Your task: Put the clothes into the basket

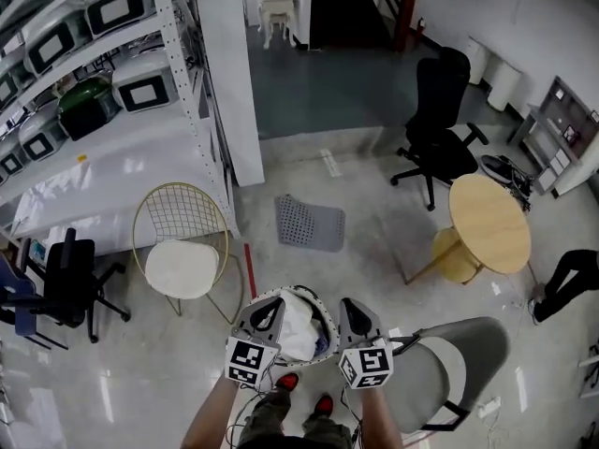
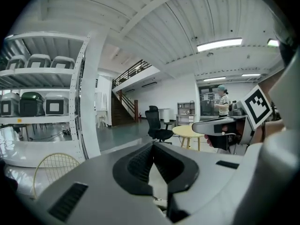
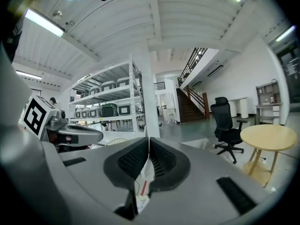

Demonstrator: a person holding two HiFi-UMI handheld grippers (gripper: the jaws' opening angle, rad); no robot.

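In the head view a round basket (image 1: pixel 319 309) stands on the floor just ahead of the person's red shoes, with white clothes (image 1: pixel 298 330) heaped inside it. Both grippers are held high above it, close to the camera and pointing roughly level. My left gripper (image 1: pixel 270 301) is over the basket's left side, my right gripper (image 1: pixel 354 303) over its right. In the left gripper view the left gripper's (image 2: pixel 153 145) tips meet with nothing between them. The right gripper (image 3: pixel 148 138) is likewise shut and empty in its own view. Each gripper view shows the other gripper beside it.
A grey ironing board (image 1: pixel 440 372) stands at the right. A wire chair with a white cushion (image 1: pixel 182 265) is at the left, white shelving (image 1: pixel 112 26) behind it. Ahead are a grey mat (image 1: pixel 311 223), a round wooden table (image 1: pixel 489 223) and a black office chair (image 1: pixel 438 129). A person's legs (image 1: pixel 571 279) show far right.
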